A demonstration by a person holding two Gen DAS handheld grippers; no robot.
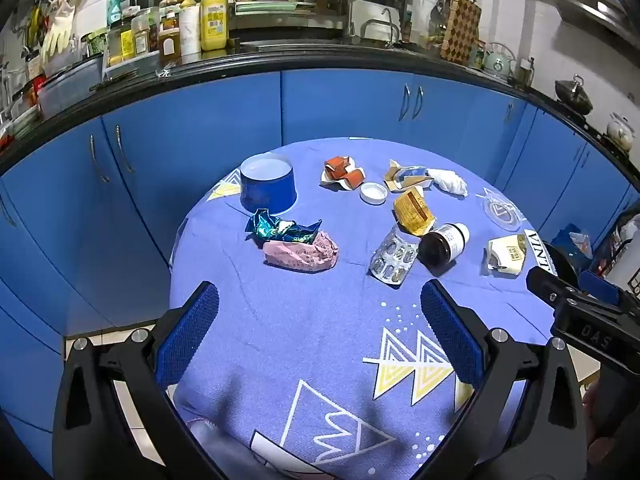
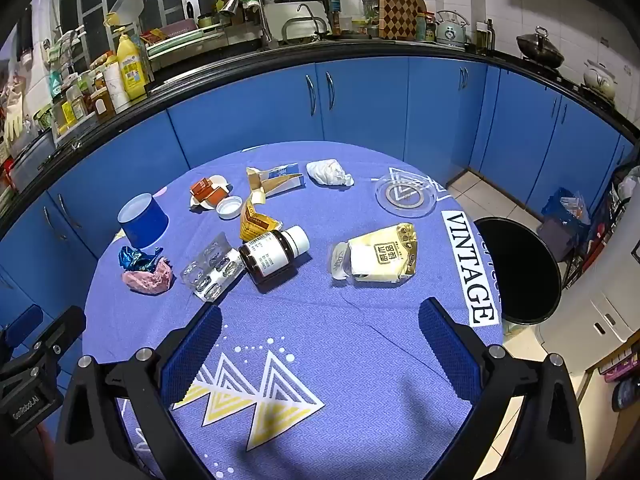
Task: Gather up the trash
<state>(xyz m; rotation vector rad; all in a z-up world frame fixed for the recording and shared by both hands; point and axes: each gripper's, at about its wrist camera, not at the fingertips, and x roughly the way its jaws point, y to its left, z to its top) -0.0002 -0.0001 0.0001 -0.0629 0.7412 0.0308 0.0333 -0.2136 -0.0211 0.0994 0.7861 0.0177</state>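
Trash lies scattered over a round table with a blue patterned cloth [image 1: 320,320]. In the left wrist view a pink crumpled wrapper [image 1: 301,254] and a shiny blue foil wrapper [image 1: 280,227] lie ahead of my left gripper [image 1: 319,300], which is open and empty above the cloth. In the right wrist view a brown pill bottle [image 2: 274,254] lies on its side beside a silver blister pack [image 2: 212,270], and a flattened yellow carton [image 2: 382,256] lies ahead of my right gripper [image 2: 320,320], open with nothing between its fingers. A black bin [image 2: 518,272] stands at the table's right edge.
Farther back lie an upturned blue cup [image 2: 143,220], an orange wrapper on a small dish [image 2: 208,192], a white lid [image 2: 229,206], a yellow packet [image 2: 256,220], a torn box [image 2: 276,182], a crumpled tissue [image 2: 328,173] and a clear glass plate [image 2: 406,196]. Blue cabinets [image 1: 340,104] ring the table.
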